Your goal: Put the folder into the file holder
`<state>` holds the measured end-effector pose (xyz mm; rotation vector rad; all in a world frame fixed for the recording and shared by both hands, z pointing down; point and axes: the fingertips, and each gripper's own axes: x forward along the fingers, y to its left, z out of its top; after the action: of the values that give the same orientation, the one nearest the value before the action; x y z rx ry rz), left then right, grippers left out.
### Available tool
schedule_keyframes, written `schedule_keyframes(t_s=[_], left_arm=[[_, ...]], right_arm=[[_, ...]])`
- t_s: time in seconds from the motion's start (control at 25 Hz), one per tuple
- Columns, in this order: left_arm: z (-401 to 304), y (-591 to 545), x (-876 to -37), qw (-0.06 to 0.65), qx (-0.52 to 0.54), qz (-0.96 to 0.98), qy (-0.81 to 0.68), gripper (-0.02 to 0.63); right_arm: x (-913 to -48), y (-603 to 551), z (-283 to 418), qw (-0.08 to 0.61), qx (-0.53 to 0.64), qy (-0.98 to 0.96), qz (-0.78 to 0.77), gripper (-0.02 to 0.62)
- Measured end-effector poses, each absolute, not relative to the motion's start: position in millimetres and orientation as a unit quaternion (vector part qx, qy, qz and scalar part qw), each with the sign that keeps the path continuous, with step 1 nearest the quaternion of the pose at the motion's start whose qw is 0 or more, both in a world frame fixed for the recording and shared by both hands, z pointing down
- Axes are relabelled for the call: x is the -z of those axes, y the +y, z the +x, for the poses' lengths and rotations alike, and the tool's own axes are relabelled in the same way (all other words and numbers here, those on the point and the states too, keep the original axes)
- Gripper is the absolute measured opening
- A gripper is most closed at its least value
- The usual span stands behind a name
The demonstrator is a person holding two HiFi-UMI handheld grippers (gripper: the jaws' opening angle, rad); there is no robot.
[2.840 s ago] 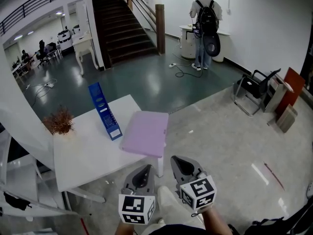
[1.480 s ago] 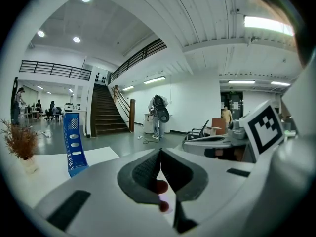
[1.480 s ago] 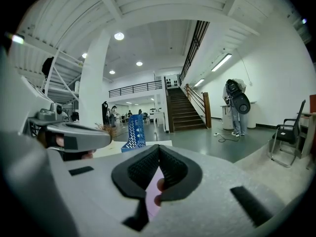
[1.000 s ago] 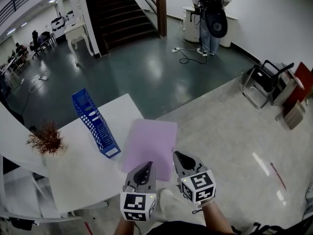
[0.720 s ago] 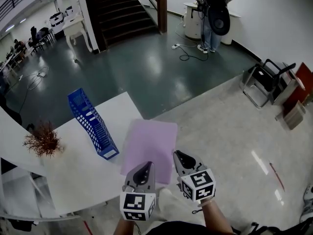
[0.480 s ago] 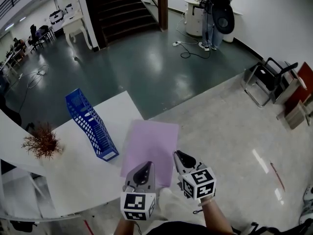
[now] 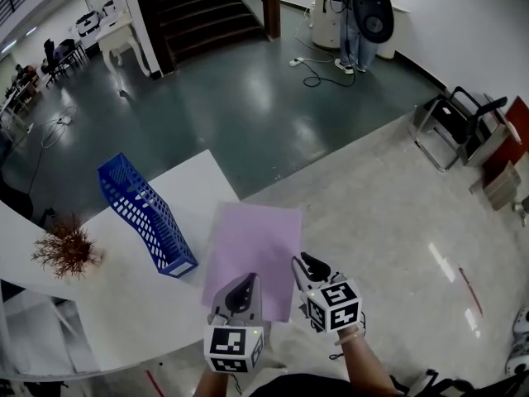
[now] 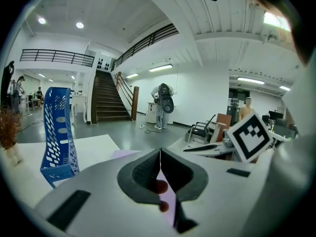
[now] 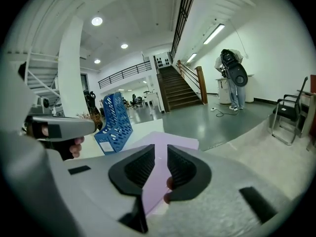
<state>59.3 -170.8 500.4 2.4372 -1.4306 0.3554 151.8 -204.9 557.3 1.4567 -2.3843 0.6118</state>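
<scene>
- A purple folder (image 7: 252,246) lay flat on the white table (image 7: 99,304), near its right edge. It sat just beside the blue file holder (image 7: 145,213), not in it.
- The left gripper (image 7: 246,284) sat at the folder's near edge with its jaws together, and no grip on anything showed.
- The right gripper (image 7: 305,262) had jaws slightly apart and opening. The folder showed in the gap but was not pinched.
- The task looked barely begun: gripping, lifting and slotting the folder into the holder all remained.
</scene>
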Motion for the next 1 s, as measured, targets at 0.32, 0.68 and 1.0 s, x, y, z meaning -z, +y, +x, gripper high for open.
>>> schedule_keyframes(t_s=[0.32,0.68,1.0], left_arm=[[61,-188,-514,0.154,-0.13,0.847,-0.493,0.005],[66,-205,-531,0.172,-0.14,0.847,-0.483,0.006],[69,-221,-543,0.185,-0.146,0.848,-0.474,0.006]], right_arm=[[-585,-225,156,0.147,-0.244,-0.816,0.503,0.081],[-621,-243,161,0.151,-0.301,-0.804,0.49,0.146],[-646,-258,164,0.145,-0.34,-0.794,0.482,0.186]])
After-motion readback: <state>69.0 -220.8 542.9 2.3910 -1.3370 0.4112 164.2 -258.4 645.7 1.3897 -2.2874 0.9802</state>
